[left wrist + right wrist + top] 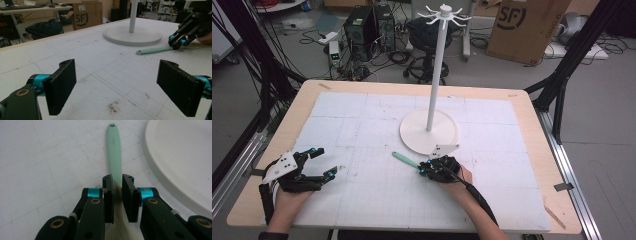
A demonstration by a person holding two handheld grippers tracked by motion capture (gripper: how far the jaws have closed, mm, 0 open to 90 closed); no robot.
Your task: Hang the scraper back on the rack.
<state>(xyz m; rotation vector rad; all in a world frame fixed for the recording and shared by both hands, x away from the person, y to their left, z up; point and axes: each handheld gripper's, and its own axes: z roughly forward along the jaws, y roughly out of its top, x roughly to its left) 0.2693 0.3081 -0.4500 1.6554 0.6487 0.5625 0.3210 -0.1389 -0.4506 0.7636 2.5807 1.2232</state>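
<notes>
The worktop is covered by a white gridded mat. A white hook stand is seen upright on its round base, just beyond the right hand-held gripper. The left hand-held gripper is held low over the mat, well apart from the right one, with its jaws spread wide and nothing between them. A mint-green spatula is laid flat on the mat, pinched by the right hand-held gripper where the handle meets the pale blade. Its long axis is run straight ahead of that gripper, with the handle's holed end pointed away from it, past the base's rim.
</notes>
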